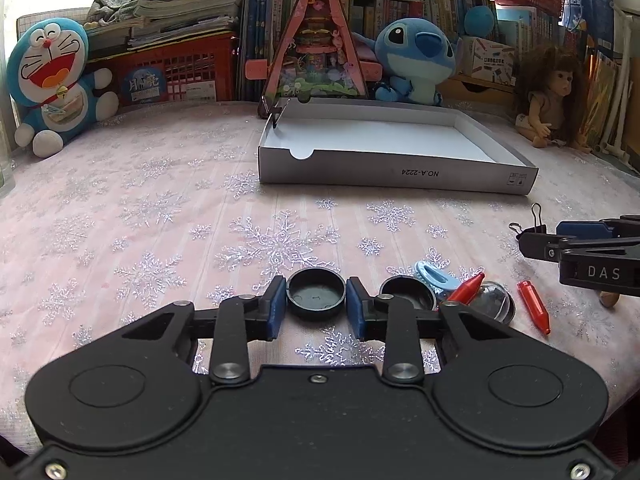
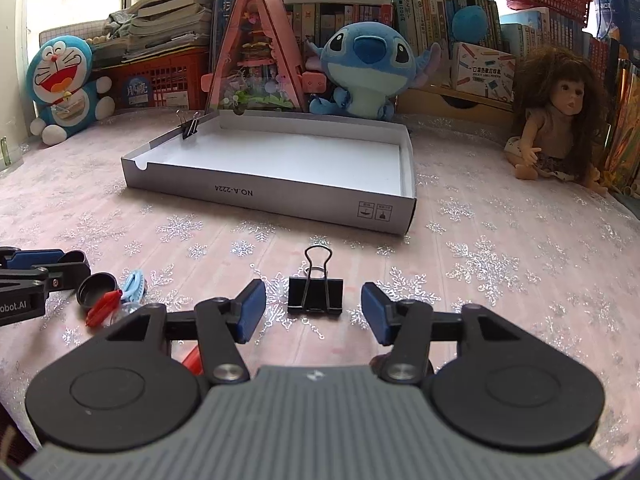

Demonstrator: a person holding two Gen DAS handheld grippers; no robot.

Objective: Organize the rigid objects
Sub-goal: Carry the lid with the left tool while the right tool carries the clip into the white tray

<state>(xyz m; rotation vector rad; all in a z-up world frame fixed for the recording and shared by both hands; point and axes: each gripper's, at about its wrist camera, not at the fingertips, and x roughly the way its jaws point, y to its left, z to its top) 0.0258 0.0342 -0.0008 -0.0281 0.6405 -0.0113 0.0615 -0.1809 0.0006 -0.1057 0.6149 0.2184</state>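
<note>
Left wrist view. Left gripper [image 1: 316, 300] low over the table [image 1: 140, 208], which is covered in a pink snowflake cloth. Its blue pads [image 1: 276, 304] pinch a round black cap [image 1: 316, 294], open side up, one pad on each side of its rim. Just right of it, near the table's near edge, a cluster: a second black cap [image 1: 408, 296], a light blue plastic clip [image 1: 434, 276], a red crayon-shaped piece [image 1: 466, 286] lying across a clear plastic dome [image 1: 494, 300]. A second red crayon-shaped piece [image 1: 534, 306] lies apart to the right. Shallow grey cardboard box [image 1: 400, 172] sits toward the far middle of the table, nothing on its white floor, with a small binder clip [image 1: 276, 114] on its left wall near the far corner. The right gripper's arm enters from the right edge, beside a black binder clip [image 1: 528, 232].

Right wrist view. Right gripper [image 2: 314, 312] has its jaws spread, no earlier picture to compare. The black binder clip [image 2: 315, 294] lies flat on the cloth between the blue pads [image 2: 250, 310], clear of both, wire handles pointing toward the box [image 2: 280, 196]. Small binder clip [image 2: 189, 126] shows on the box's left wall. The cluster sits at the left, next to the left gripper's arm: cap [image 2: 96, 288], blue clip [image 2: 134, 282], red piece [image 2: 104, 308].
</note>
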